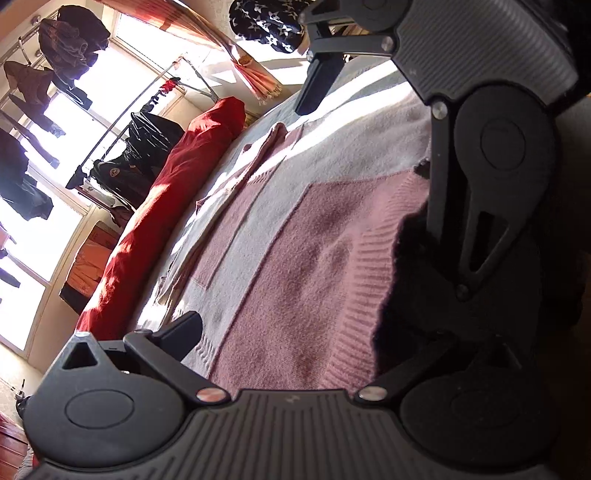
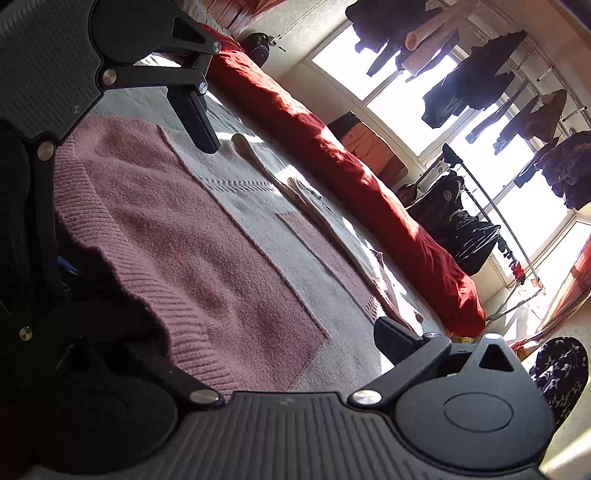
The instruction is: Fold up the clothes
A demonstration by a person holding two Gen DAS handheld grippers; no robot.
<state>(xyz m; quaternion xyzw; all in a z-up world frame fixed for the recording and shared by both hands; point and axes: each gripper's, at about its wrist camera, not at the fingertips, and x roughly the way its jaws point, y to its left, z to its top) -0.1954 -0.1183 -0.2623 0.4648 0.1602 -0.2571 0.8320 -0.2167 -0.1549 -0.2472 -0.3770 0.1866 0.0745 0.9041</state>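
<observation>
Left wrist: pink-and-white sweater lies flat on the bed, unfolded. Left gripper and right gripper both spread at its ribbed hem. Folding not begun.

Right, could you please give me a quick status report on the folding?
Left gripper open, right gripper open, both at the hem. Pink and white sweater flat on bed. Red bedding beyond it, not in the way.

Red bolster walls off sweater's far side

pink-and-cream blocked sweater, red blanket, star-print navy cloth
</observation>
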